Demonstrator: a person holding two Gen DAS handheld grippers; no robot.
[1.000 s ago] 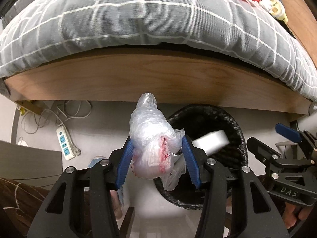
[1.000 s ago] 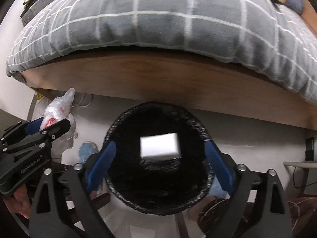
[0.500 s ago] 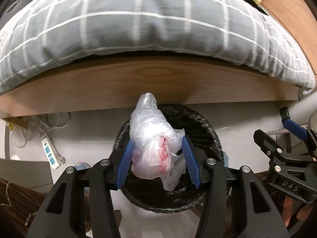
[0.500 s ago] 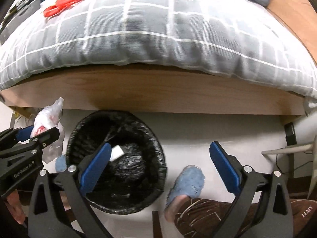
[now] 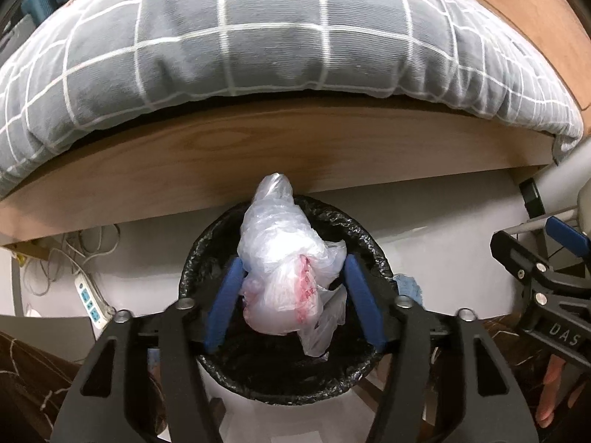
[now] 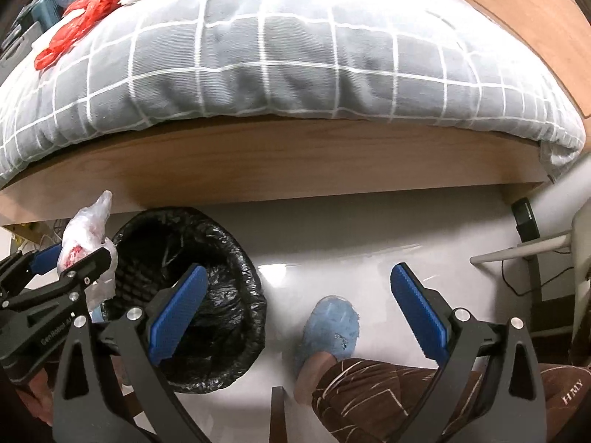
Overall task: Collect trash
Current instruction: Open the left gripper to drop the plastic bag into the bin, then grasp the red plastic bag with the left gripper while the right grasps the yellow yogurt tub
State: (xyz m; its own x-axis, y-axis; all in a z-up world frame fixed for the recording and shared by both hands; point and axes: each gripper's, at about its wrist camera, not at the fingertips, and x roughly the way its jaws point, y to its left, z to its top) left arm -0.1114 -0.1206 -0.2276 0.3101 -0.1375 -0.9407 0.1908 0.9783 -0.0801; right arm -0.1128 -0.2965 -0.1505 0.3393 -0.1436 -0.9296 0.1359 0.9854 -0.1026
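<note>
The left hand-held gripper (image 5: 291,295) has its two blue pads closed against a crumpled clear plastic bag (image 5: 286,277) with red print, and it holds the bag directly over the mouth of the black-lined trash bin (image 5: 207,251). A second ago the bag hung to the left of the bin, above bare floor and nearer the power strip (image 5: 90,301); half a second ago it had only reached the bin's near side. Now the bin is centred behind the grip, with a loose tail of plastic dangling inside the rim.

The right hand-held gripper (image 6: 299,308) is wide open and holds nothing. A second ago its pads framed the bin with a white piece falling between them; it has since swung right, so the bin (image 6: 236,269) now sits behind its left pad and the floor (image 6: 332,236) and a blue slipper (image 6: 330,323) lie between the fingers. In the right wrist view the bag (image 6: 83,232) shows at the far left, above the bin's left rim.

Behind everything, the grey checked duvet (image 6: 295,55) overhangs the wooden bed frame (image 6: 295,162), and a red plastic bag (image 6: 79,18) lies on top.
</note>
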